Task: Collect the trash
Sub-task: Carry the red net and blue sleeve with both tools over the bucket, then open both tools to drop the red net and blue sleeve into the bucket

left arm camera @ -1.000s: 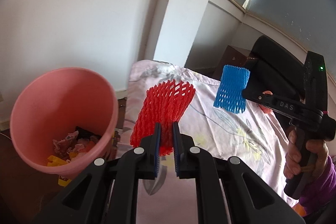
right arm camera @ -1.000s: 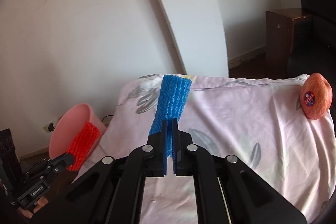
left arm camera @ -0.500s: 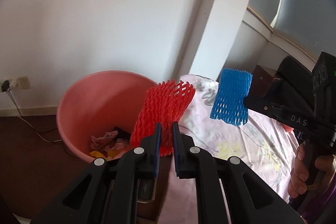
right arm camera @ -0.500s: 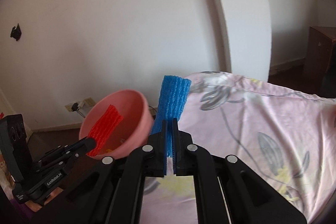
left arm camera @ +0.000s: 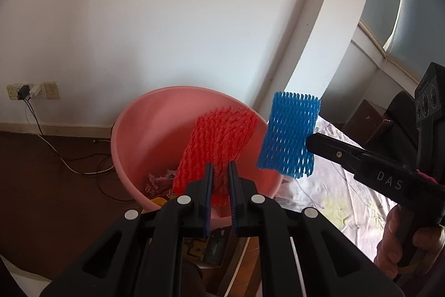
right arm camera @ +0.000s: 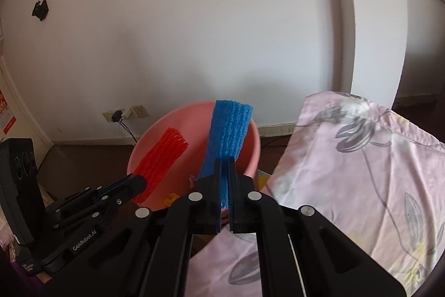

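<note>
- The red foam net (left arm camera: 222,141) stands up from the left gripper (left arm camera: 220,180), its lower end clamped between the two blue-lined fingers (left arm camera: 208,185); seen from the left wrist it sits in front of the open mouth of the pink bin (left arm camera: 144,130); from the right wrist it lies across that mouth, tilted.
- The blue foam net (right arm camera: 226,135) is pinched at its lower end by the right gripper (right arm camera: 224,177), fingers closed tight on it; it rises upright before the bin's far rim; in the left wrist view it hangs just beside the red net, at the bin's right edge, the two apart.
- The pink bin holds crumpled scraps (left arm camera: 158,183) at its bottom, pink and yellow among them.
- A floral pink cloth (right arm camera: 361,157) lies just right of the bin.
- A wall socket (left arm camera: 25,92) with a cable (left arm camera: 55,155) running across the dark floor sits on the white wall behind.
</note>
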Available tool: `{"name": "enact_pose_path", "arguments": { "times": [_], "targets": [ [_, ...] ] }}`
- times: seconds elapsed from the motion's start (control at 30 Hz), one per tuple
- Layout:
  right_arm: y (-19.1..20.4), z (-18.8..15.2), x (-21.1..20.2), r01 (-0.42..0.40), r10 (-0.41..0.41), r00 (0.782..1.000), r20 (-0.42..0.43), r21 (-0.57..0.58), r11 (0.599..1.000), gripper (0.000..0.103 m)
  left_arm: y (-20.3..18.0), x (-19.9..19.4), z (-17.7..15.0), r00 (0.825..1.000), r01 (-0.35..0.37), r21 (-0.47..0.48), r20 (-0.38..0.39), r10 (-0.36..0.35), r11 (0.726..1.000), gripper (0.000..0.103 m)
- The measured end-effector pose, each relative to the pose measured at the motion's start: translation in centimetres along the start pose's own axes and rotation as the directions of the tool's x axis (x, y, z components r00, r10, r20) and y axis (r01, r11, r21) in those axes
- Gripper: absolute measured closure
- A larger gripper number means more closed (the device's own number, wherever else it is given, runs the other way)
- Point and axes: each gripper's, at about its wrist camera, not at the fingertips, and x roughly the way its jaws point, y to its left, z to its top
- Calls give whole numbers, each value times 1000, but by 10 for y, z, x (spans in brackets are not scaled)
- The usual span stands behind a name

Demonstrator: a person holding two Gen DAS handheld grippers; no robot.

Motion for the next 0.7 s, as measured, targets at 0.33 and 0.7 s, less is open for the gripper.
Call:
{"name": "enact_pose_path", "arguments": {
  "times": [0.33, 0.7],
  "targets": [
    [15, -3, 29, -4, 2, 998, -63, -33, 999, 99, 18, 19, 0, 999, -34, -53, -31, 33, 998, 93],
    [18, -8, 43, -14, 11, 994, -105, -30, 999, 99, 26, 32, -4, 996, -70, -70, -57, 66, 995, 92]
  ]
}}
